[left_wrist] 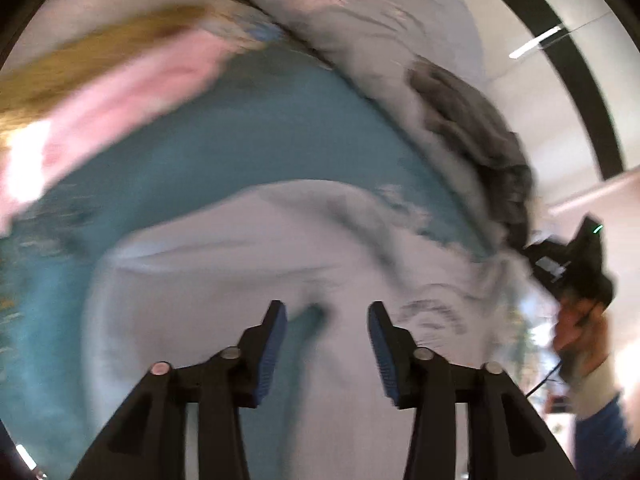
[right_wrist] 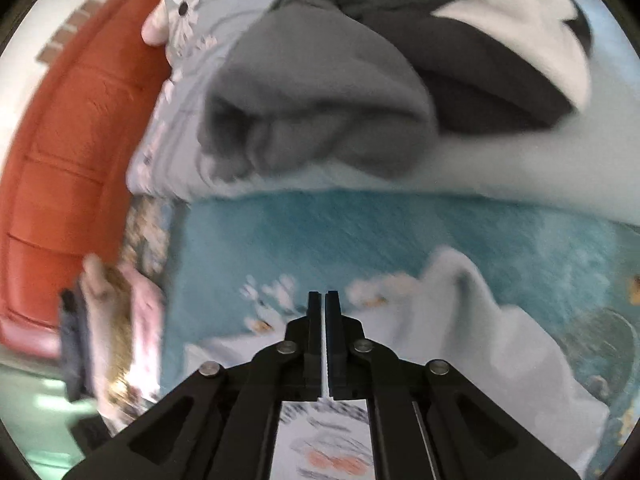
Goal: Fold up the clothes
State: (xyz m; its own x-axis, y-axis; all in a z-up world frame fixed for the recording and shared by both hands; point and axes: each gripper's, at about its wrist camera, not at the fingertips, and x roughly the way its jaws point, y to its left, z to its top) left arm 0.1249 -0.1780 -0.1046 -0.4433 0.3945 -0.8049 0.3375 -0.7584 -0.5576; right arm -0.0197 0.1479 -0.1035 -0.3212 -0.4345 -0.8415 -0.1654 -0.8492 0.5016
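Note:
A white printed shirt [left_wrist: 224, 280] lies spread on the teal bedsheet [left_wrist: 256, 136]. My left gripper [left_wrist: 325, 308] hovers over it, open, and nothing sits between its blue pads [left_wrist: 276, 344]. At the right edge of the left wrist view a hand [left_wrist: 576, 332] holds my right gripper [left_wrist: 560, 264] at the shirt's far side. In the right wrist view the right gripper [right_wrist: 324, 298] is shut above the white shirt [right_wrist: 480, 352]. I see only a thin pale slit between its fingers and cannot tell whether cloth is pinched there.
A heap of grey clothes [right_wrist: 320, 112] and dark and white garments [right_wrist: 500, 60] lies on a pale floral duvet [right_wrist: 188, 40] beyond the shirt. A pink garment [left_wrist: 120, 100] and a small stack of clothes [right_wrist: 116, 320] sit at the bed's edge. A red padded headboard [right_wrist: 72, 160] is behind.

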